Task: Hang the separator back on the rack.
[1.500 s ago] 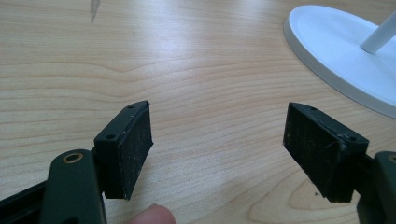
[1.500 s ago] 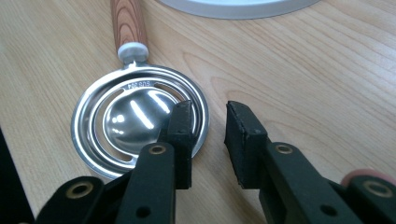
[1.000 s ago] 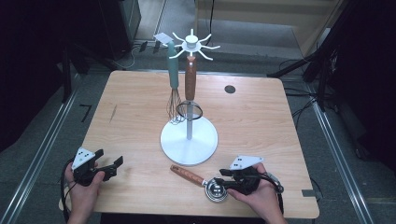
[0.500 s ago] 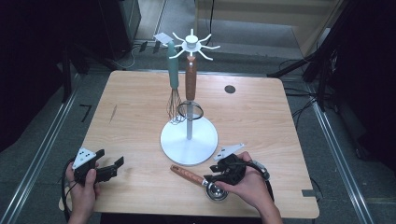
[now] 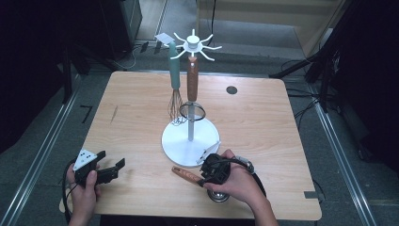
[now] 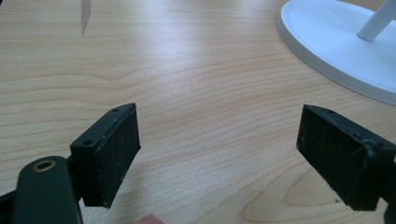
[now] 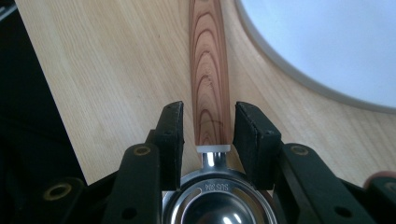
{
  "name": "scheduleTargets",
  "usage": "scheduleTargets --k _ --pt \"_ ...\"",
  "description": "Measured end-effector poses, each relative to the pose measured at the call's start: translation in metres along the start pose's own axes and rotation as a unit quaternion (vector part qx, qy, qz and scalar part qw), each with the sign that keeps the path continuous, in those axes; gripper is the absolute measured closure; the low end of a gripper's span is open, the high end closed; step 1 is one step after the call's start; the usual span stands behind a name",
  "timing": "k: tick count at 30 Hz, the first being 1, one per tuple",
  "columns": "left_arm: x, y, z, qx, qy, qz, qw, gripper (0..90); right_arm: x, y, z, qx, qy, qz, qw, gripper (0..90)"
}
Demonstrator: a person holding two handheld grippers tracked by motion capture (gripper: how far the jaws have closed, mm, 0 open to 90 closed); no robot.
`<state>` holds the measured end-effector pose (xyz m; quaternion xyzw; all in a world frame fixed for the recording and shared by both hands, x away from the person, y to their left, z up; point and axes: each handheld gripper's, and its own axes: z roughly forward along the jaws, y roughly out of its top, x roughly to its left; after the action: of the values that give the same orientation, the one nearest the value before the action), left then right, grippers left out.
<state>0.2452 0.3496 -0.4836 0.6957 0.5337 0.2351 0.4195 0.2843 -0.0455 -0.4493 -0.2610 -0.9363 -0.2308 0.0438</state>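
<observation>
Right gripper view looks down the right gripper [image 7: 208, 133], whose jaws have just been closing and now stand on either side of the wooden handle [image 7: 208, 70] of a small metal strainer [image 7: 219, 205]; narrow slivers of table still show between pads and wood, so they are not yet pressing. The handle runs from lower centre to the upper edge of the frame, with the white stand base [image 7: 327, 46] curving across the upper right. That close gap is hidden in the high view, where the right hand [image 5: 235, 181] covers the strainer bowl [image 5: 219, 195] at lower centre and the handle pokes out to the left. Left gripper view shows the left gripper [image 6: 219, 156] with jaws wide apart over bare table [image 6: 187, 70]. High view alone shows the stand's hooks, a whisk [image 5: 176, 84] and another wooden-handled tool [image 5: 192, 80] hanging near the upper centre.
</observation>
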Motion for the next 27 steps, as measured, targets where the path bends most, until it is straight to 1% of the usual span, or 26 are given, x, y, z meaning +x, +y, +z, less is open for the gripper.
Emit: scheduleTargets --k 1,2,5,8,10,11,13,15,19,21,24,25,27 --pt "0.0 0.0 0.0 -0.001 0.0 0.0 1.0 13.8 0.0 0.0 0.001 0.006 0.0 0.0 1.0 64.7" --pt "0.0 0.0 0.0 -0.001 0.0 -0.001 1.0 13.8 0.0 0.0 0.002 0.015 -0.001 -0.006 0.9999 64.7" --pt "0.0 0.0 0.0 0.0 -0.001 -0.002 1.0 13.8 0.002 0.001 0.005 0.032 -0.006 -0.003 0.9995 64.7" --pt "0.0 0.0 0.0 0.0 0.0 -0.001 1.0 13.8 0.002 0.002 0.009 0.041 -0.011 -0.004 0.9991 65.0" --pt "0.0 0.0 0.0 0.0 0.0 -0.001 1.0 13.8 0.003 0.003 0.011 0.045 -0.016 -0.001 0.9989 65.5" --pt "0.0 0.0 0.0 0.0 0.0 -0.002 1.0 13.8 0.004 0.003 0.013 0.05 -0.02 -0.004 0.9986 65.6" --pt "0.0 0.0 0.0 0.0 0.0 -0.002 1.0 13.8 0.005 0.004 0.015 0.059 -0.035 -0.013 0.9976 65.9" --pt "0.001 0.0 0.0 -0.001 -0.003 -0.006 1.0 13.7 0.007 0.005 0.016 0.061 -0.034 -0.009 0.9975 66.5" --pt "0.004 0.0 -0.001 -0.001 -0.008 -0.016 0.9998 13.7 0.006 0.006 0.018 0.065 -0.039 -0.017 0.997 67.2" --pt "0.004 0.0 0.0 0.0 -0.008 -0.015 0.9999 13.7 0.009 0.007 0.018 0.068 -0.046 -0.012 0.9966 67.6" --pt "0.004 0.0 0.0 0.003 -0.008 -0.012 0.9999 13.7 0.013 0.009 0.02 0.076 -0.062 -0.016 0.9951 68.7" --pt "0.004 0.0 0.0 0.003 -0.008 -0.013 0.9999 13.7 0.014 0.01 0.02 0.079 -0.066 -0.011 0.9947 68.9" --pt "0.004 0.0 0.0 0.002 -0.01 -0.014 0.9998 13.7 0.014 0.011 0.02 0.078 -0.065 -0.005 0.9948 69.8"
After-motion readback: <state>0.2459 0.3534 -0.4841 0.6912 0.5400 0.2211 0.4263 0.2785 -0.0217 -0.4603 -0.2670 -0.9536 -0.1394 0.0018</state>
